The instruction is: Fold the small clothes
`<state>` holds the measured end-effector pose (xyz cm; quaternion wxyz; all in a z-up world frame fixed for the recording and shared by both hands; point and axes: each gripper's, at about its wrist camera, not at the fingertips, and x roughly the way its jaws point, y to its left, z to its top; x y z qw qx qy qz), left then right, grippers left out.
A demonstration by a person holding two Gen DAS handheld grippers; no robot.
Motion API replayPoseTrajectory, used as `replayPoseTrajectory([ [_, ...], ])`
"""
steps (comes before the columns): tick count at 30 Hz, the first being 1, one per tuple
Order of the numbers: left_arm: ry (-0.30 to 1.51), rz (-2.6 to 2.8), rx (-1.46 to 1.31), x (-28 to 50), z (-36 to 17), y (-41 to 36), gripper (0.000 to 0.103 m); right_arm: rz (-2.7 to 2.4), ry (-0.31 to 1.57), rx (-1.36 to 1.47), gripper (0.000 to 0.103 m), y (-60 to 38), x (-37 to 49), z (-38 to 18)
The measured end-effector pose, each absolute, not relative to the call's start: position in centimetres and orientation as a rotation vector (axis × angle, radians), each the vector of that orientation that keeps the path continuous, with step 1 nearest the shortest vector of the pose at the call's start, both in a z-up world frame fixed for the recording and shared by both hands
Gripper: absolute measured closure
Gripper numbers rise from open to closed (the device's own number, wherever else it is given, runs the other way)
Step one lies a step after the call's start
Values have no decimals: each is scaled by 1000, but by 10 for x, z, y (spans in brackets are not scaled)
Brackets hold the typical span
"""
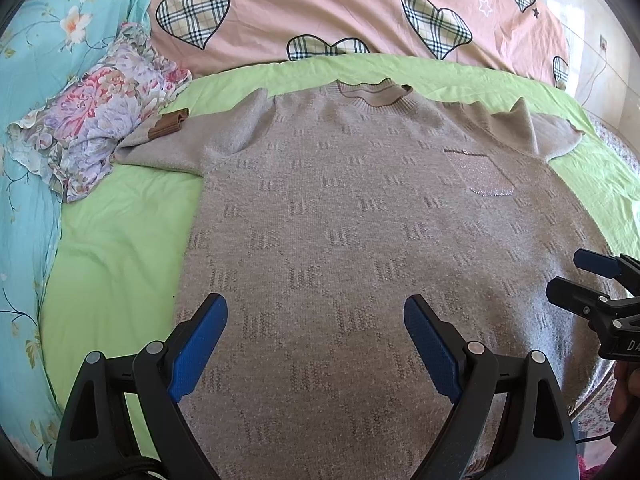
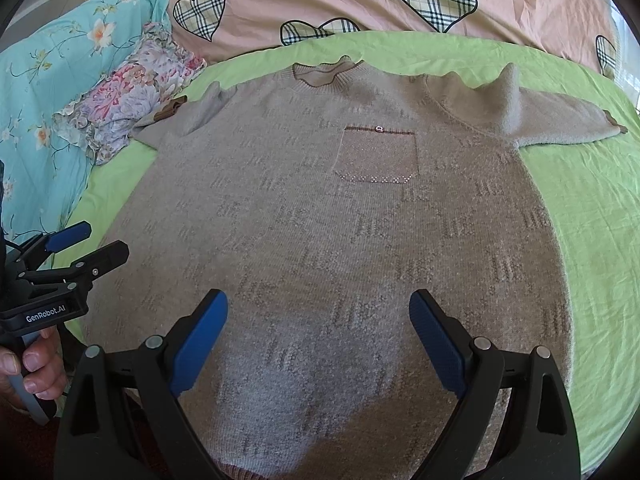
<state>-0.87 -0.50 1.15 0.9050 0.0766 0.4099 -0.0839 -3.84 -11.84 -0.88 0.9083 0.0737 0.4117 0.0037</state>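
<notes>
A grey-beige knit sweater lies flat, front up, on a green sheet, collar far from me, hem near me. It has a chest pocket and brown cuffs; the left cuff rests on a floral cloth. My left gripper is open and empty, held over the lower left part of the sweater. My right gripper is open and empty, over the lower middle. Each gripper shows in the other's view: the right one, the left one.
A crumpled floral cloth lies at the sweater's left sleeve. A pink quilt with plaid hearts lies behind the collar. A turquoise floral sheet runs along the left. The green sheet shows on the right.
</notes>
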Motion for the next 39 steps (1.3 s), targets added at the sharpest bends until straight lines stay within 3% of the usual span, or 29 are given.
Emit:
replayPoseTrajectory([
  [15, 880, -182, 130, 23, 14, -7, 8, -54, 814, 233, 11, -167, -34, 6],
  [34, 833, -174, 184, 129, 30, -41, 7, -415, 707, 407, 11, -428, 23, 43],
  [37, 834, -167, 194, 143, 28, -47, 7, -484, 673, 507, 18, -490, 40, 42],
  [39, 849, -165, 190, 153, 24, -50, 7, -547, 656, 555, 28, -530, 54, 39],
])
